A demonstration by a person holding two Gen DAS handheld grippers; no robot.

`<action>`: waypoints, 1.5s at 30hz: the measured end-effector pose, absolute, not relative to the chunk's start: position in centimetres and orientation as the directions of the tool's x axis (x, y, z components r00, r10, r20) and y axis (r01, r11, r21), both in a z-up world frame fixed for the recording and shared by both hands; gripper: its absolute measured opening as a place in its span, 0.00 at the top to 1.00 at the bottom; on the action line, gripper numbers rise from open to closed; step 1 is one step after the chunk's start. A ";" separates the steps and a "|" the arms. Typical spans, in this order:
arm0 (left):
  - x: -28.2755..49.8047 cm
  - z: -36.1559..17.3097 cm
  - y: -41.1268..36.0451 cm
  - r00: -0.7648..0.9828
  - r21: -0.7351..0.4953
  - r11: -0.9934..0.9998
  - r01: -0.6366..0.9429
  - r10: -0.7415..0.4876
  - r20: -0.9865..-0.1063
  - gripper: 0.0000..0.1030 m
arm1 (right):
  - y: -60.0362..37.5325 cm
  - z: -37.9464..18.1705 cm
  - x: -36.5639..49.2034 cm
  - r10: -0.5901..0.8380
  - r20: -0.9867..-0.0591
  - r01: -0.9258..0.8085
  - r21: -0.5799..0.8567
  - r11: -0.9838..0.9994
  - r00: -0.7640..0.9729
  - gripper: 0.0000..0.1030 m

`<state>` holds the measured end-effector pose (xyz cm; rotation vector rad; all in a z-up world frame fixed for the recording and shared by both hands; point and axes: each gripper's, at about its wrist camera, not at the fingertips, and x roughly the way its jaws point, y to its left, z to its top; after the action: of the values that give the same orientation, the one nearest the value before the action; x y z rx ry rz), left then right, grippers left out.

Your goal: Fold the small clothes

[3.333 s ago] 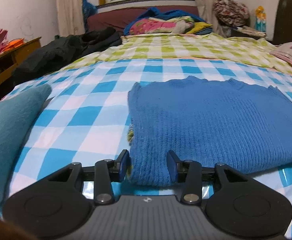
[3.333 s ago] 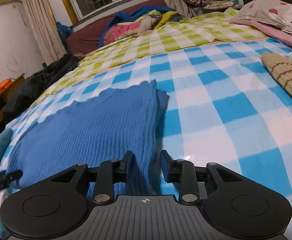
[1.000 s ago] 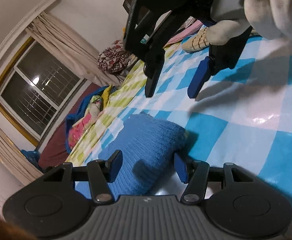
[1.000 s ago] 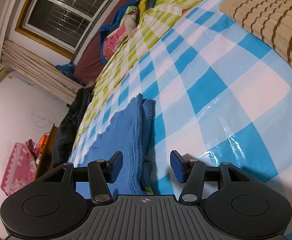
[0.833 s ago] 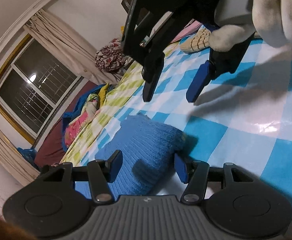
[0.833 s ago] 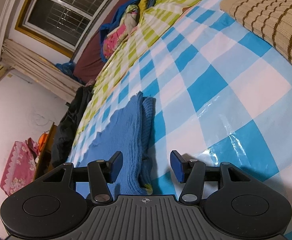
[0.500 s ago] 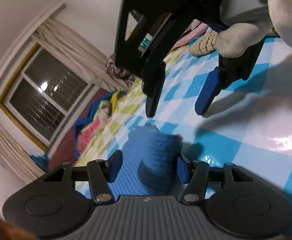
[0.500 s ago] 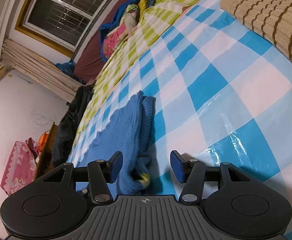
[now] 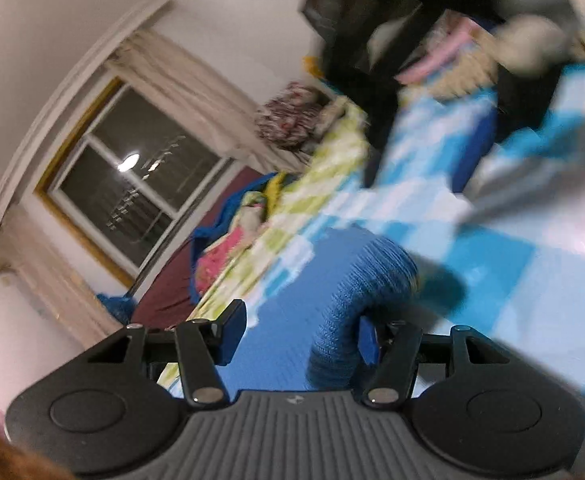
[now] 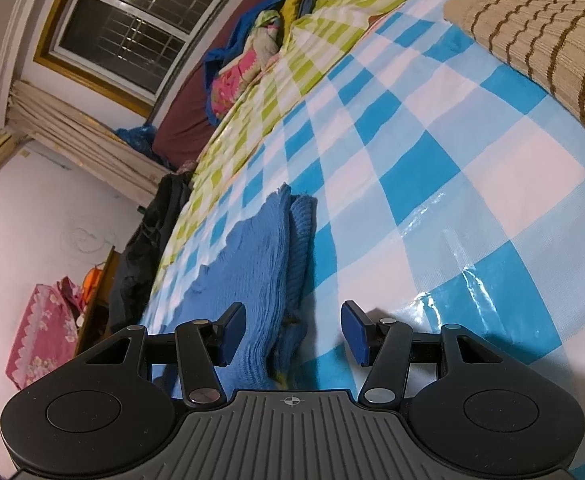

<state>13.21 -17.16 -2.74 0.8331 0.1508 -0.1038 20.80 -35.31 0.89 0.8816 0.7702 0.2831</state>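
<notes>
Blue sweater (image 10: 252,280) lies folded on the blue-checked bed cover (image 10: 432,184). Right gripper (image 10: 292,330) gapes, edge between unpressed pads. Only the blurred left view shows a rolled fold inside the left gripper (image 9: 298,334); jaws parted, grip unclear. Striped tan knit (image 10: 540,32): right view only, clearly.

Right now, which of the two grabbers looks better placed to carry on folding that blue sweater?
Probably the left gripper: a raised roll of the blue sweater already lies between its fingers. The right gripper only straddles the flat edge.
</notes>
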 end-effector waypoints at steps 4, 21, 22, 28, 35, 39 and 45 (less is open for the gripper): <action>13.4 -2.2 -17.3 0.984 0.715 0.680 0.161 -0.057 -0.167 0.38 | -35.3 0.8 20.9 0.522 -0.487 0.082 0.782 0.618 0.700 0.48; 14.9 0.8 -14.7 0.945 0.555 0.774 0.306 -0.177 -0.276 0.82 | -33.6 -0.5 24.0 0.585 -0.455 0.110 0.842 0.528 0.672 0.44; 15.0 1.0 -14.6 0.943 0.546 0.777 0.312 -0.185 -0.277 0.82 | -33.3 -0.8 24.6 0.592 -0.451 0.124 0.852 0.509 0.668 0.43; 14.9 0.8 -13.7 0.921 0.483 0.795 0.367 -0.239 -0.307 0.82 | -32.6 -2.6 27.7 0.630 -0.350 0.188 0.932 0.311 0.693 0.34; 15.0 0.4 -13.2 0.908 0.446 0.801 0.398 -0.277 -0.314 0.83 | -31.1 -2.0 29.4 0.571 -0.433 0.199 0.883 0.426 0.698 0.39; 15.4 0.7 -12.5 0.904 0.410 0.817 0.405 -0.290 -0.313 0.83 | -30.5 -1.8 30.5 0.528 -0.517 0.238 0.828 0.507 0.674 0.79; 15.7 2.2 -10.6 0.897 0.289 0.865 0.410 -0.326 -0.298 0.83 | -30.2 0.5 29.5 0.529 -0.441 0.172 0.860 0.481 0.725 0.86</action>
<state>15.67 -10.56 2.21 0.3553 0.2440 -0.3896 29.48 -30.20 0.52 1.0715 0.7616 0.2450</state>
